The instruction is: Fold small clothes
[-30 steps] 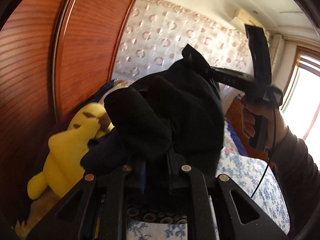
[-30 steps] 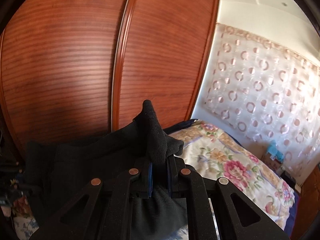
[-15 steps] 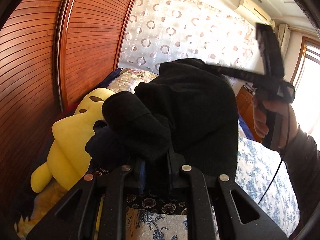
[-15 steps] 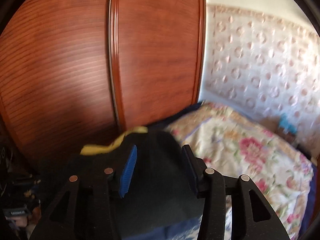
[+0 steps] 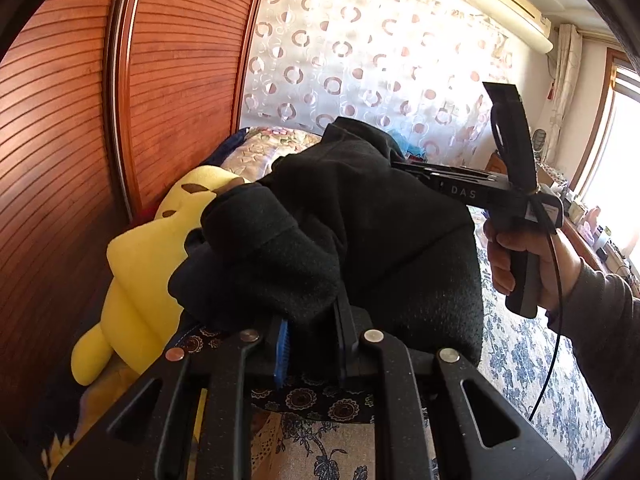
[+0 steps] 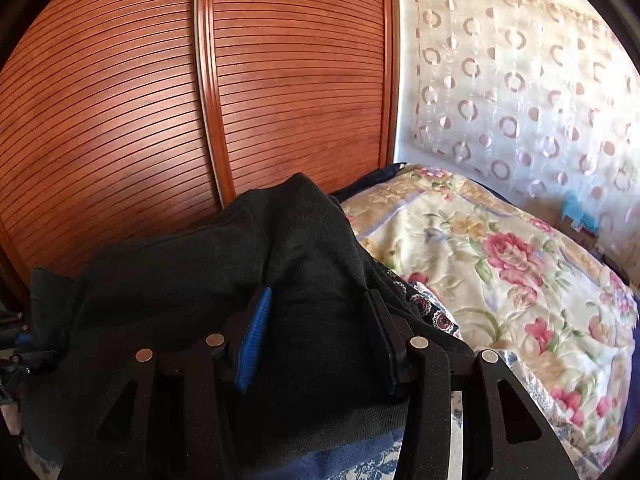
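Your bed (image 5: 532,364) wears a blue-flowered sheet; on it lie a yellow plush toy (image 5: 140,280), a rose-patterned quilt (image 6: 492,268) and the black garment (image 6: 200,292).

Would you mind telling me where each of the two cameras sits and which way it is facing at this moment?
Left wrist: on the left tool, looking down over the bed; its pads pinch the black garment; the right tool and the right hand show.
Right wrist: on the right tool, facing the wooden wardrobe; its jaws stand apart over the garment.
Shared: garment, wardrobe, floral quilt, circle-patterned curtain.
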